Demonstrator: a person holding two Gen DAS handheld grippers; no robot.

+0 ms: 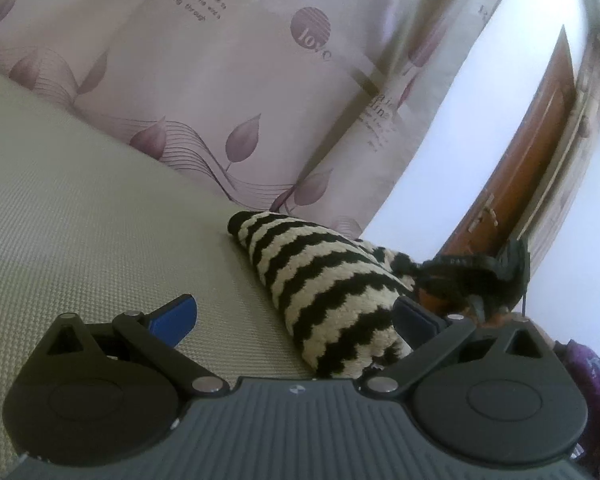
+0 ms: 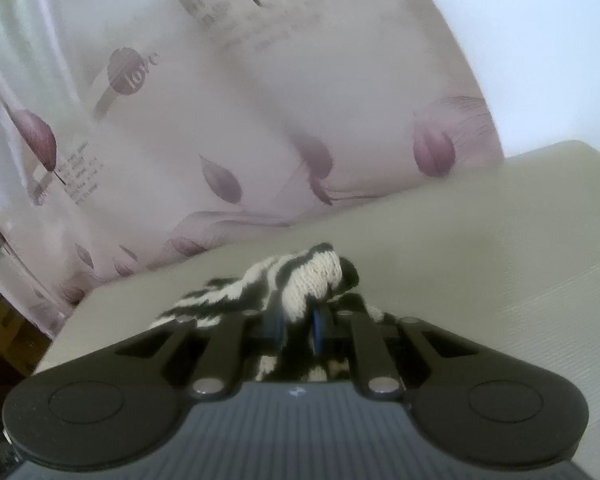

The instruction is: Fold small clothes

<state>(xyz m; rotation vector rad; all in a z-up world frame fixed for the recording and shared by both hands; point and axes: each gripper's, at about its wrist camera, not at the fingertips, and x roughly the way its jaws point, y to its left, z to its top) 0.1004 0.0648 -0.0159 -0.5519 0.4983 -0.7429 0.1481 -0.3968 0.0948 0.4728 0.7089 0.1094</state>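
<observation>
The left tongs (image 1: 294, 318) stand wide apart, their blue pads (image 1: 178, 314) spread to either side and gripping nothing. Between them, but touching neither pad as far as the left wrist view shows, lies the near end of a black-and-cream striped knitted garment (image 1: 324, 284). It rests on a pale woven surface (image 1: 80, 220), bunched into a tapering roll that runs from the near right toward the far middle. At the right side of this view the right tongs appear as a dark shape (image 1: 476, 276) at the garment's right edge, with knit fabric gathered at them.

In the right wrist view the right tongs (image 2: 298, 326) are drawn narrow and pinch a fold of the same striped garment (image 2: 312, 276). The cloth rises between the blue pads (image 2: 317, 326) and humps up just past the tips, while more of it trails to the left and under the tool body, down onto the pale surface (image 2: 480, 260). This view is somewhat blurred.

Behind the surface hangs a pale curtain (image 1: 228, 80) printed with purple leaves, thin wavy lines and lettering. To the right of the curtain in the left wrist view stand a white wall and a brown wooden door (image 1: 540, 136) with a handle. A patch of purple patterned cloth (image 1: 596, 384) shows at the near right edge.
</observation>
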